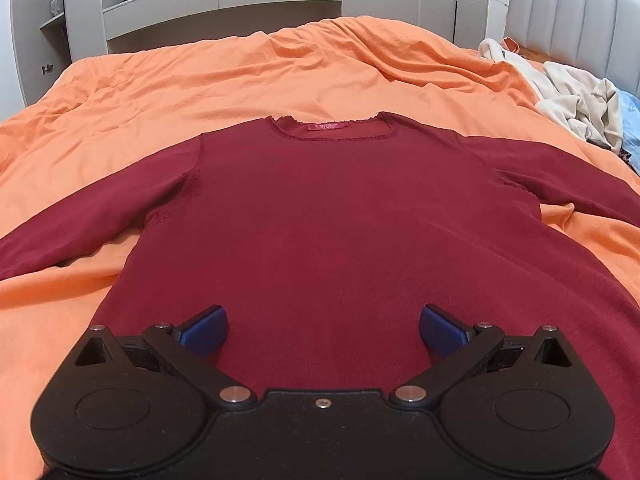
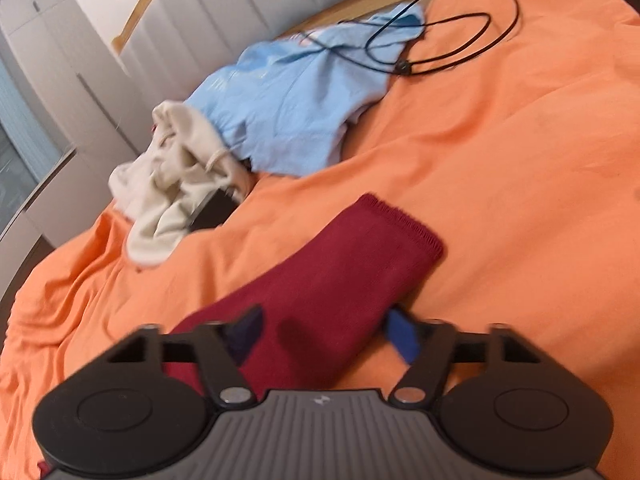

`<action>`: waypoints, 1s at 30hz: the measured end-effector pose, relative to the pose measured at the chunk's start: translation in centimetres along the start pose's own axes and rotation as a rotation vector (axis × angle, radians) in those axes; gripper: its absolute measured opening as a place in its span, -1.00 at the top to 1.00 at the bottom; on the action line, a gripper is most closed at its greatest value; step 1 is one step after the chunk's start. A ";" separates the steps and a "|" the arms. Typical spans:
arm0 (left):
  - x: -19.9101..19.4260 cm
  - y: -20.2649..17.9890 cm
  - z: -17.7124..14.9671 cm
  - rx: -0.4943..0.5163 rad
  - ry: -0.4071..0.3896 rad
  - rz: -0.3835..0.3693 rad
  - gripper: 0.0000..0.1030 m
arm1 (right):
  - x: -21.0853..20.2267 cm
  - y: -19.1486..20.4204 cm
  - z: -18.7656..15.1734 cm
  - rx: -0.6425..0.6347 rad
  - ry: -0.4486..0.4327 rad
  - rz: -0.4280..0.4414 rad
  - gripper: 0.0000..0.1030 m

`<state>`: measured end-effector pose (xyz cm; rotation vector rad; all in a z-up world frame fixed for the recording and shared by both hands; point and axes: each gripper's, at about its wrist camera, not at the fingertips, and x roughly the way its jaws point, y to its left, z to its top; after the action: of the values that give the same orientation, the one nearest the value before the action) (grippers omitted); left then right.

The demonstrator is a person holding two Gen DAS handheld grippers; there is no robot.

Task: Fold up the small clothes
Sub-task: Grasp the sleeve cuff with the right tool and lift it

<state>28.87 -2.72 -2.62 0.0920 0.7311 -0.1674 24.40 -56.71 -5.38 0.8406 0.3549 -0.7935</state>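
Observation:
A dark red long-sleeved top (image 1: 340, 216) lies flat on the orange bed cover (image 1: 240, 76), neckline and pink label at the far end, both sleeves spread outward. My left gripper (image 1: 323, 328) hovers open over the lower body of the top, blue pads wide apart. In the right wrist view, one red sleeve (image 2: 332, 280) runs away from me to its cuff. My right gripper (image 2: 326, 334) is open, its blue fingers on either side of the sleeve, which lies between them. The view is motion-blurred.
A cream garment (image 2: 176, 176) and a light blue garment (image 2: 296, 108) lie crumpled near the padded headboard (image 2: 224, 4). A black cable (image 2: 448, 44) loops on the cover beyond them. Grey cabinets (image 1: 224, 4) stand past the bed's far side.

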 end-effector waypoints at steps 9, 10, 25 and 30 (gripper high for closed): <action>-0.2 -0.6 0.1 0.014 -0.008 0.017 -0.99 | -1.7 2.1 0.3 -0.052 -0.104 0.005 0.88; -0.3 -0.7 0.1 0.020 -0.012 0.019 -0.99 | -2.2 2.8 0.2 -0.083 -0.121 0.029 0.88; -4.0 5.7 3.6 -0.241 -0.149 0.025 -0.99 | -13.1 22.8 -7.7 -0.817 -0.350 0.588 0.88; -5.0 9.8 4.7 -0.383 -0.146 0.134 -0.99 | -16.0 28.5 -14.9 -1.048 -0.376 0.771 0.89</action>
<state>30.08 6.84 4.44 -0.2341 0.5985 0.0944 35.25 -25.83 9.30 -0.1928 0.0538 0.0303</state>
